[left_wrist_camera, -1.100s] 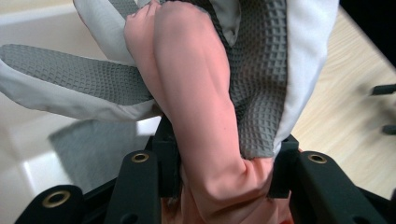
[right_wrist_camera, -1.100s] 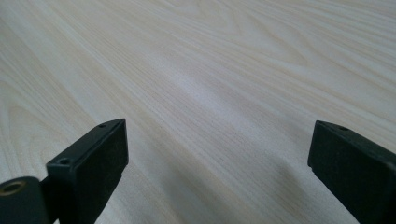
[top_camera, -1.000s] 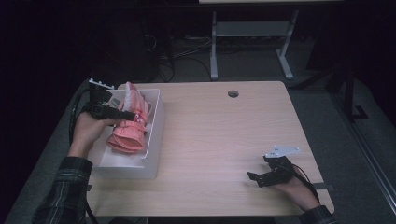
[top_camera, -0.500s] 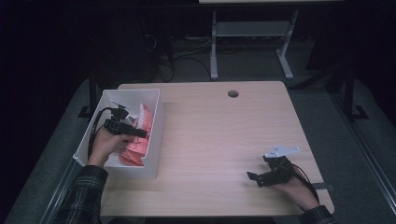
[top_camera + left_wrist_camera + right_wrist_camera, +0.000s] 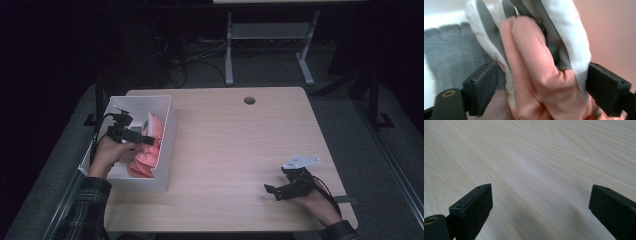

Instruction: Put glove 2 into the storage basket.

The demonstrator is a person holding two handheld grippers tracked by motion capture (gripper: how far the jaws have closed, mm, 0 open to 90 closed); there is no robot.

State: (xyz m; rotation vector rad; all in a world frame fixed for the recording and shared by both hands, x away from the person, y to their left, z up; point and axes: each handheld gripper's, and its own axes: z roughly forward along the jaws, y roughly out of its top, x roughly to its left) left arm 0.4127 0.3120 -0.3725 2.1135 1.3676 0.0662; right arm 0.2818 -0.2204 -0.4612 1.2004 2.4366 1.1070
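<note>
**Pink bundle going into the bin**

My left gripper [image 5: 142, 139] pinches the pink-and-white padded garment [image 5: 541, 72] inside the white bin [image 5: 167, 135]; releasing it seems all that remains. My right gripper [image 5: 280, 190] rests spread on the bare table [image 5: 240, 145].

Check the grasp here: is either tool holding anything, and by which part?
The left tool pinches the pink-and-white padded garment across a bunched fold, over the white bin. The right tool holds nothing; its jaws stand apart above the bare table.
</note>
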